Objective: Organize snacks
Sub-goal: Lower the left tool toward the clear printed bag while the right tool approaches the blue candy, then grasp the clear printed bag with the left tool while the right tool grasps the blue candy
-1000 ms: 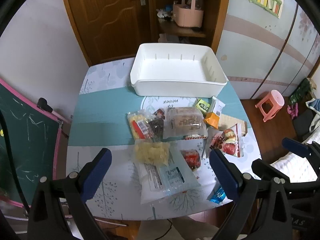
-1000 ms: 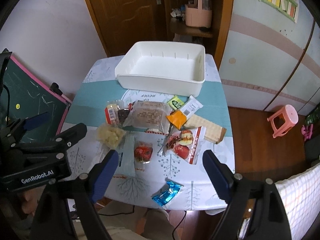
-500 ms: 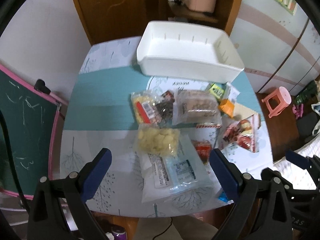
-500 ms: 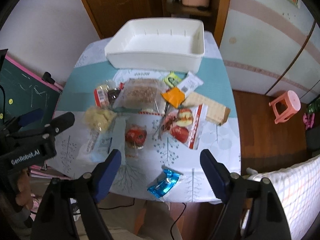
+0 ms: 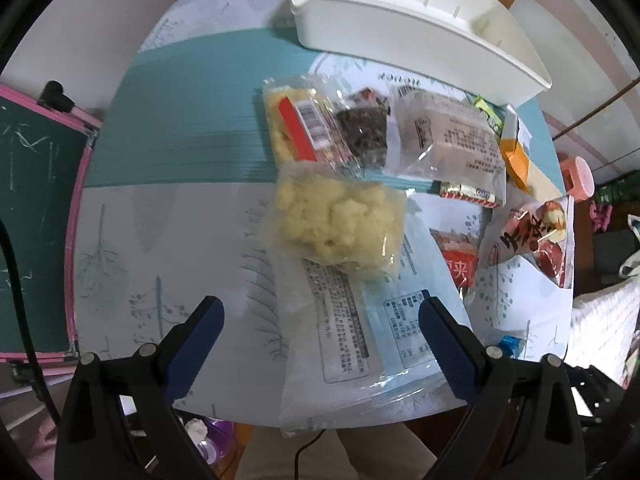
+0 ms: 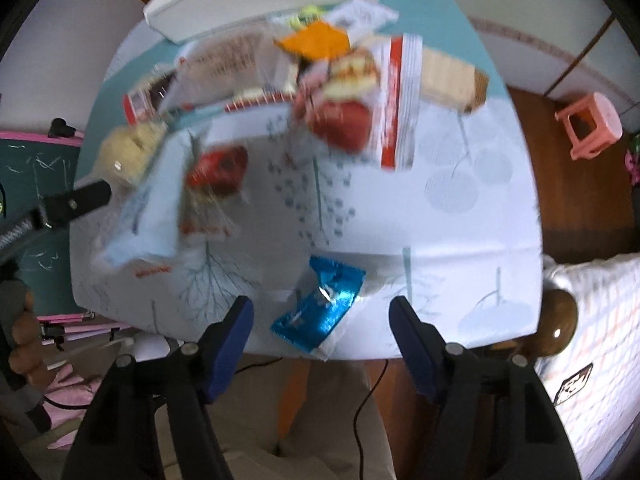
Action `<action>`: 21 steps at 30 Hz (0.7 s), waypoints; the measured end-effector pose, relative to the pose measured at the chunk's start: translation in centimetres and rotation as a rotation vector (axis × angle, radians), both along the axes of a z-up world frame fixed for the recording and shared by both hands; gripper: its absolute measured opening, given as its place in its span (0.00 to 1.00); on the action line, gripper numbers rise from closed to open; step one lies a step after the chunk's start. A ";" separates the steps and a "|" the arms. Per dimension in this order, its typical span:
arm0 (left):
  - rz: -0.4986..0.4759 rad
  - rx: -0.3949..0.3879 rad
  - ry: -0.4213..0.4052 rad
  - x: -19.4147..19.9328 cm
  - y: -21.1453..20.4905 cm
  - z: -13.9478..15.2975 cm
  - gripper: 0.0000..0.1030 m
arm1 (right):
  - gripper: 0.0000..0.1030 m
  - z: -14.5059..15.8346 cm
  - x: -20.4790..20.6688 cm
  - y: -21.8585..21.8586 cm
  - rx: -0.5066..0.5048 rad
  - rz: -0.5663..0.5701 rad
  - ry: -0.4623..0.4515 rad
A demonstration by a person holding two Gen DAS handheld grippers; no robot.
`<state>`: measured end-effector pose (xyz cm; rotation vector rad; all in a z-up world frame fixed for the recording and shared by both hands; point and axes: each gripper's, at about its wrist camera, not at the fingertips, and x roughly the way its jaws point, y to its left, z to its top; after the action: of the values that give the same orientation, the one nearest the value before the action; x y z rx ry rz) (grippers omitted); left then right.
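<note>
Several snack packets lie on the table. In the left wrist view a clear bag of yellow puffs (image 5: 336, 224) rests on a large pale-blue packet (image 5: 360, 328). My left gripper (image 5: 320, 320) is open just above that packet's near end. A white bin (image 5: 420, 28) stands at the far edge. In the right wrist view my right gripper (image 6: 322, 316) is open, its jaws either side of a blue foil packet (image 6: 320, 304) at the table's near edge. A red-and-white fruit bag (image 6: 360, 100) lies beyond it.
A chalkboard with a pink frame (image 5: 36, 220) stands left of the table. A pink stool (image 6: 592, 124) stands on the wooden floor to the right. A white checked cloth (image 6: 592, 340) lies at right. The left gripper's arm (image 6: 60, 204) reaches in from the left.
Both grippers have dropped down and forward toward the table, so the snacks look much larger. The right view is blurred by motion. No packet has moved.
</note>
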<state>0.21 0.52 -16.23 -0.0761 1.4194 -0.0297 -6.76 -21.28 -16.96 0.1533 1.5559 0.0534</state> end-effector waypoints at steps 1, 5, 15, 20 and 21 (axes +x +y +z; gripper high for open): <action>-0.003 -0.010 0.010 0.0 -0.1 -0.3 0.95 | 0.68 -0.5 -0.1 0.1 0.002 0.003 0.007; -0.004 -0.056 0.054 0.1 -0.5 -1.5 0.95 | 0.64 -1.9 -0.2 0.9 -0.014 0.025 0.039; -0.075 -0.056 0.124 0.7 -3.9 -3.0 0.95 | 0.43 -4.9 -1.2 2.8 -0.084 0.075 0.103; -0.094 -0.009 0.159 1.5 -5.5 -4.6 0.99 | 0.35 -4.9 -0.7 2.9 -0.092 0.073 0.087; -0.094 0.008 0.167 1.7 -5.7 -4.9 0.99 | 0.35 -4.9 -0.7 2.8 -0.090 0.071 0.084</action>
<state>1.88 -5.13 -21.17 -0.0048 1.5895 -0.0967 -7.49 -18.43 -21.86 0.0294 1.6445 0.0333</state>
